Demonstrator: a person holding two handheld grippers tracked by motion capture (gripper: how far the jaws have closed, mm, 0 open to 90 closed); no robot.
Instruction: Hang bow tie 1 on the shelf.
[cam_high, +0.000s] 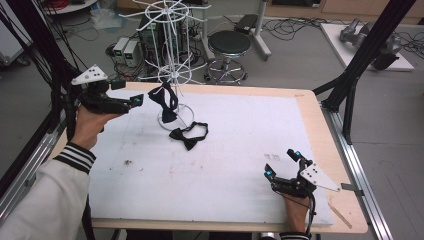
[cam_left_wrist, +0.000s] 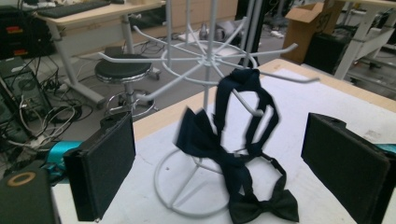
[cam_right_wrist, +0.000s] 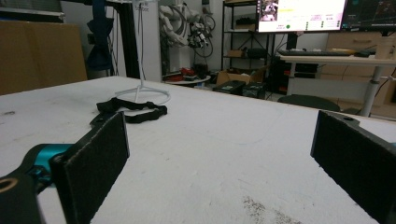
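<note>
One bow tie hangs on the white rack; another bow tie lies on the desk, unhung. My left gripper and right gripper have fingers apart, empty.

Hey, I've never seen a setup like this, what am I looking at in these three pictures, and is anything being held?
A person at a table holds a two-jaw tool in each hand. One picture looks down from above; the other two come from cameras riding on the tools. The left gripper is raised near a white wire rack, where a dark bow tie hangs from a hook. A second bow tie lies on the white board beside the rack's base. The right gripper rests low near the front edge. Both sets of jaws stand open, holding nothing.
</note>
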